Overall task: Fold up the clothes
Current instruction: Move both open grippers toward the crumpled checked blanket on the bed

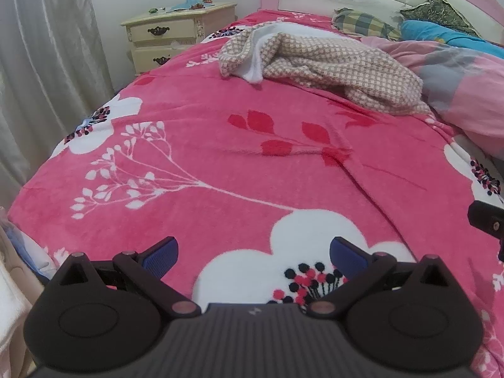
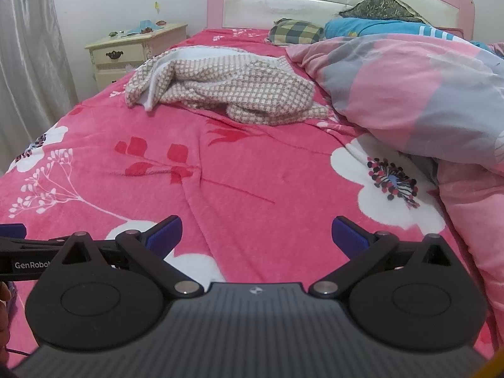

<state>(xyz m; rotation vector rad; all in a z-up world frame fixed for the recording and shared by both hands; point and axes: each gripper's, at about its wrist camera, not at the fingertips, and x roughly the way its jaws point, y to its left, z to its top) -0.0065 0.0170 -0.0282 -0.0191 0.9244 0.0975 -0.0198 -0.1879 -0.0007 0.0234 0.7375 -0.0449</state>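
A crumpled beige-and-white checked garment (image 1: 327,63) with a white lining lies far back on the pink floral bedspread (image 1: 220,145); the right wrist view shows the same garment (image 2: 239,91) heaped near the duvet. My left gripper (image 1: 253,256) hovers open over the near end of the bed, blue pads wide apart, nothing between them. My right gripper (image 2: 256,236) is likewise open and empty, well short of the garment. A black part of the right gripper shows at the left view's right edge (image 1: 486,220), and the left gripper's finger (image 2: 12,230) shows at the right view's left edge.
A pink and grey duvet (image 2: 409,94) is bunched along the bed's right side. Pillows, checked (image 2: 296,31) and blue (image 2: 371,26), rest against the pink headboard (image 2: 283,0). A cream nightstand (image 1: 176,36) stands left of the bed beside a grey curtain (image 1: 47,63).
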